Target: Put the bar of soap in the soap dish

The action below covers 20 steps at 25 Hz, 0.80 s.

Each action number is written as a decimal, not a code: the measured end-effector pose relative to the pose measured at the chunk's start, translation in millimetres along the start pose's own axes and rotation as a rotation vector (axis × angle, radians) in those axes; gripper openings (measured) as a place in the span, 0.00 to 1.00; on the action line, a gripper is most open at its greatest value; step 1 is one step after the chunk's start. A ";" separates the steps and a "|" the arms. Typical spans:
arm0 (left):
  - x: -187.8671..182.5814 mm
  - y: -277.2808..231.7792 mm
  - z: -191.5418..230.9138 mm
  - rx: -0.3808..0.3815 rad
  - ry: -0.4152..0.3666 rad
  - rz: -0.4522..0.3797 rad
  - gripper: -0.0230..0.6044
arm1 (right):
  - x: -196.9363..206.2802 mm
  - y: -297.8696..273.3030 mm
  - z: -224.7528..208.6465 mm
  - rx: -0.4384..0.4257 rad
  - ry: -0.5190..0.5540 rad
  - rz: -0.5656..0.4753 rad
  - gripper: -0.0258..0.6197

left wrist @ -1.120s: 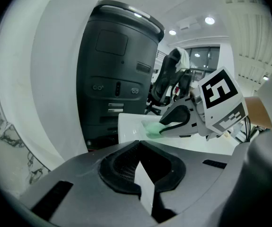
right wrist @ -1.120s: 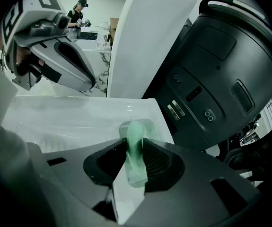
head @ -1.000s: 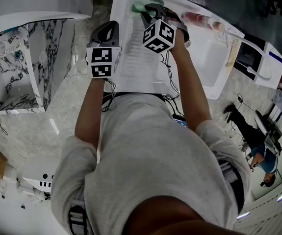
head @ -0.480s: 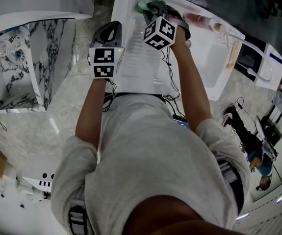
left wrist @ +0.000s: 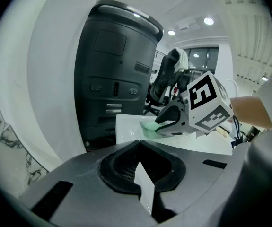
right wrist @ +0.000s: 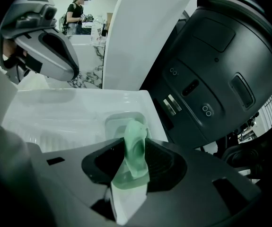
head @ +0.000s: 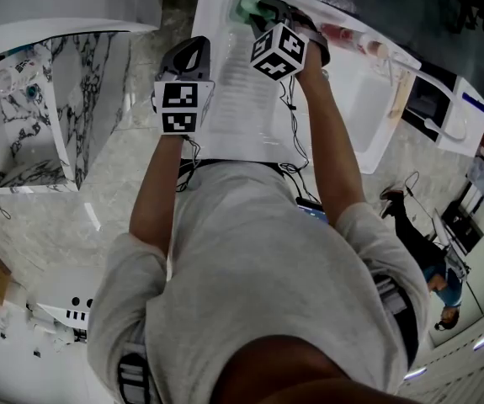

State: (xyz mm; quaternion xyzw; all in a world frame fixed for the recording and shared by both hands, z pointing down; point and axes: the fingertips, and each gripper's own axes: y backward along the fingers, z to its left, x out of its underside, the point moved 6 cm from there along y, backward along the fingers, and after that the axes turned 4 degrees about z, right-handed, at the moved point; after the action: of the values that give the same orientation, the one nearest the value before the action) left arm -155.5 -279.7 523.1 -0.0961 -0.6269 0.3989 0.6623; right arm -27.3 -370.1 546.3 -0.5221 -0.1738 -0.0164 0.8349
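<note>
Soap first: the bar of soap (right wrist: 135, 148) is pale mint green, slightly see-through and waxy, with rounded, worn-looking edges. It stands on its narrow edge between the jaws of my right tongs (right wrist: 136, 142), leaning a little, with its upper end poking out past the tips. Those jaws have just been opening, yet both pads look to be touching the bar, so it is up in the grip and not lying in anything. Straight beyond it, at the far corner of the white sink top (right wrist: 69, 108), sits the soap dish (right wrist: 119, 121), a shallow pale tray with rounded corners; the bar hangs just above its near rim.

From my head, the green shows only as a small patch at the tip of the right tongs, at the far end of the ribbed drainer. A dark machine (right wrist: 211, 70) with small buttons stands just beside that corner.

My left tongs (left wrist: 138, 143) are closed tip to tip with nothing in them, held apart from the right pair, over the drainer's near left edge.
</note>
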 end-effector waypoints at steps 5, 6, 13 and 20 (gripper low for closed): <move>2.6 0.0 0.4 0.003 -0.003 0.002 0.07 | 2.0 0.2 0.0 -0.017 -0.030 -0.001 0.27; 2.6 -0.1 0.7 0.003 -0.004 0.001 0.07 | 2.5 0.4 -0.3 -0.019 -0.034 0.001 0.27; 0.9 -0.4 -1.5 0.013 -0.008 0.007 0.07 | 5.3 5.2 -0.1 -0.039 -0.075 -0.004 0.30; 1.6 -2.1 -6.7 0.017 -0.013 0.008 0.06 | 9.7 11.3 3.1 -0.053 -0.104 -0.020 0.32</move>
State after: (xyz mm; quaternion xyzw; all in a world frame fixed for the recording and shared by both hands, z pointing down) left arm -148.7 -277.5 524.3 -0.0902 -0.6273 0.4076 0.6575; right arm -16.7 -360.8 540.8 -0.5423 -0.2215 -0.0022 0.8104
